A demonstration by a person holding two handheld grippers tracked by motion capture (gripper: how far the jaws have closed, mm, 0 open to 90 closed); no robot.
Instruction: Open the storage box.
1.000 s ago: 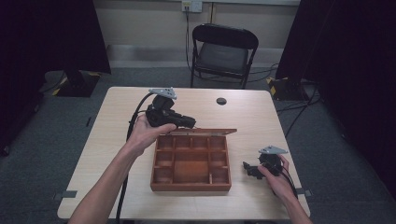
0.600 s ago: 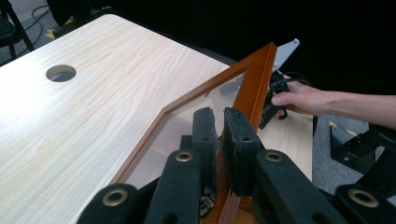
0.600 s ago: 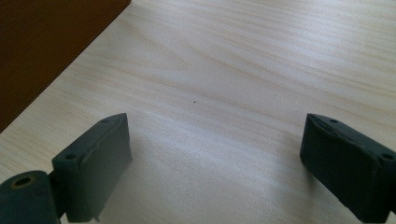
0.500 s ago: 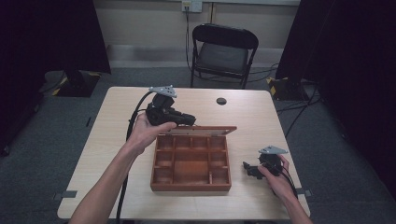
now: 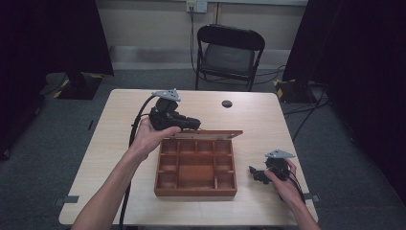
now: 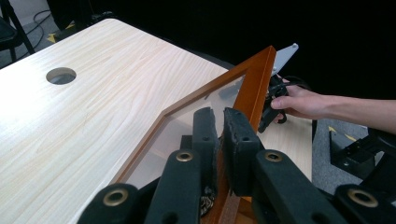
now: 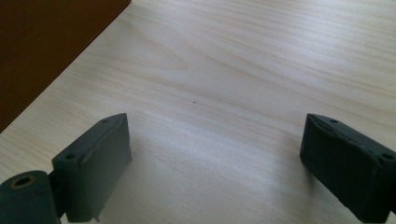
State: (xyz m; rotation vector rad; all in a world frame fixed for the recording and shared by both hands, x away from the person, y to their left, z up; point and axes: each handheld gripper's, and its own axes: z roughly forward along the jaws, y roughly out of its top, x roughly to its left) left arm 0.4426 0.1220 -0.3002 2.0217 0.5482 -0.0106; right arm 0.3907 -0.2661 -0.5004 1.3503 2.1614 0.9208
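Two fingers (image 6: 238,140) astride lid frame (image 6: 254,84)

1 wooden box (image 5: 196,167), 1 table (image 5: 105,158), 1 chair (image 5: 227,52), 2 grippers (image 5: 191,123) (image 5: 255,173)

- Tabletop (image 5: 119,158): pale beige wood grain with fine wavy streaks, and a dark round hole (image 5: 227,103) near its far edge.
- Compartment box (image 5: 195,167): reddish-brown wood, with a clear-paned lid (image 6: 254,84) framed in orange-brown.
- Left gripper (image 6: 218,140): black jaws with brass-coloured rivets.
- Right gripper (image 7: 215,163): dark grey-black jaws; grey plate on top.
- Folding chair (image 5: 230,55): black.
- Floor (image 5: 344,143): grey carpet.
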